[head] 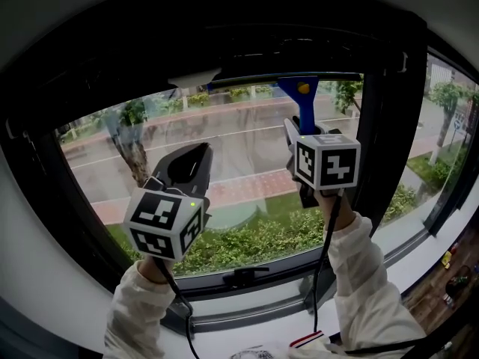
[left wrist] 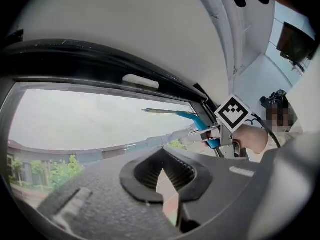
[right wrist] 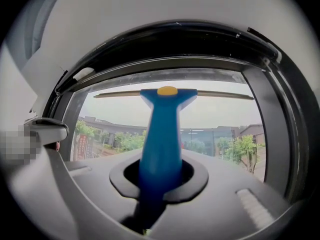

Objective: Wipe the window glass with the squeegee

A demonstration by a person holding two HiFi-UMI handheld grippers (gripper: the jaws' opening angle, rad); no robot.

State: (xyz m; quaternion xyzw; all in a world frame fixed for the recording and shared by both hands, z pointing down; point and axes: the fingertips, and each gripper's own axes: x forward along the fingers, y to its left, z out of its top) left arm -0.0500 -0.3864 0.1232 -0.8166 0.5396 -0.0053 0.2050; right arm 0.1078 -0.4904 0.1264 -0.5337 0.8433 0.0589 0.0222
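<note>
One squeegee point(head: 303, 96) is held upright by its blue handle, which is clamped between the two jaws of the right gripper point(head: 296, 137). Its single blade is seen lying level at the top of the window glass point(head: 224, 144), just under the black frame point(head: 135, 58). The left gripper point(head: 188, 163) is raised lower and well apart from the squeegee, its two jaws drawn together on nothing.

The right gripper point(right wrist: 159, 179), at the lower centre of the frame, has its jaws closed on the blue handle point(right wrist: 161, 144) of the squeegee point(right wrist: 167, 96). Its blade point(right wrist: 222, 94) lies level across the upper centre, near the top of the glass point(right wrist: 215, 119), under the dark frame point(right wrist: 175, 39).
</note>
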